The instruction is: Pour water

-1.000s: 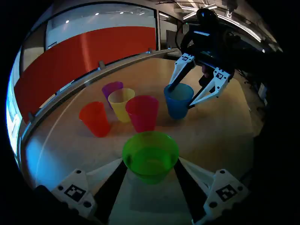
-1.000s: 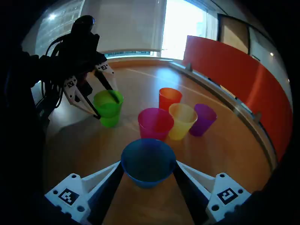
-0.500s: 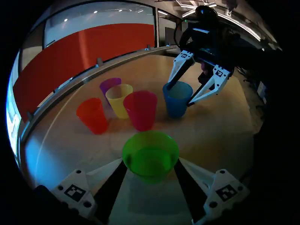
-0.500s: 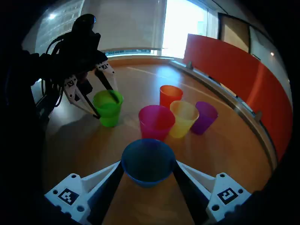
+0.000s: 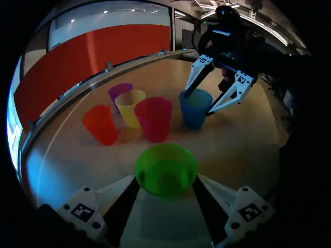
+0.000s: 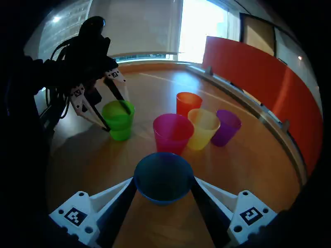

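My left gripper (image 5: 166, 186) is shut on a green cup (image 5: 166, 170) that stands upright, with a little clear liquid showing at its bottom. In the right gripper view that same green cup (image 6: 118, 119) sits at the left with the left gripper (image 6: 113, 113) around it. A blue cup (image 6: 164, 177) is held upright by my right gripper (image 6: 164, 188), which is shut on it. From the left gripper view, the blue cup (image 5: 195, 108) stands at the upper right between the right gripper's fingers (image 5: 197, 101).
A cluster of cups stands on the wooden table (image 6: 248, 173) between the two grippers: magenta (image 6: 172, 132), yellow (image 6: 202, 127), orange (image 6: 188, 103) and purple (image 6: 224, 127). A metal rail (image 5: 78, 93) and a red wall panel (image 5: 78, 58) run along the table's far side.
Both held cups stay between their fingers. In the left gripper view the cluster of cups has drifted slightly left and nearer; in the right gripper view it has shifted a little upward.
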Demonstrator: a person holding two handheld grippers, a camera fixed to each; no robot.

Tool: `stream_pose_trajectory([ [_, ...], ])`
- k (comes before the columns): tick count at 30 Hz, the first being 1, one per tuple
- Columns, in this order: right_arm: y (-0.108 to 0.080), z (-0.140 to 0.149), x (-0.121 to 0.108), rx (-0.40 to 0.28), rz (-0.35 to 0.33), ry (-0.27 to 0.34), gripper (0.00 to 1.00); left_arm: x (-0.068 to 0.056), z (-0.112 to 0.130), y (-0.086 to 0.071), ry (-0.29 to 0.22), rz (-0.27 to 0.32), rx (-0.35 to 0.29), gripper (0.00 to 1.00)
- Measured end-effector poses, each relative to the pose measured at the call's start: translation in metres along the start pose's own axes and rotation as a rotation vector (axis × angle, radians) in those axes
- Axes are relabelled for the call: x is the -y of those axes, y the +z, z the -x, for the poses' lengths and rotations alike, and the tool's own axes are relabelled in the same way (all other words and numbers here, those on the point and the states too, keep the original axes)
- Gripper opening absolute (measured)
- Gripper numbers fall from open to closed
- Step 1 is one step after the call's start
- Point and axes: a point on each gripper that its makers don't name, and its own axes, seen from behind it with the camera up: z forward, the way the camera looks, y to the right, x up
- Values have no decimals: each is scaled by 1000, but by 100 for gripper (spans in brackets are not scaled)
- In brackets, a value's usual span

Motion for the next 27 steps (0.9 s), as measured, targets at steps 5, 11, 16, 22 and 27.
stream_pose_trajectory([
  [5, 0, 3, 1, 6, 1, 5, 93, 1, 3, -1, -6, 0, 2, 83],
  [11, -1, 9, 4, 18, 1, 2, 93, 0, 4, -1, -6, 1, 0, 83],
  [16, 0, 11, 5, 23, 2, 1, 93, 0, 4, -1, -7, 3, 0, 84],
  [22, -1, 15, 7, 30, -1, -5, 93, -1, 4, 0, -12, 11, 5, 84],
  [27, -3, 19, 8, 37, 3, -4, 93, -3, 8, 1, -20, 22, 18, 84],
])
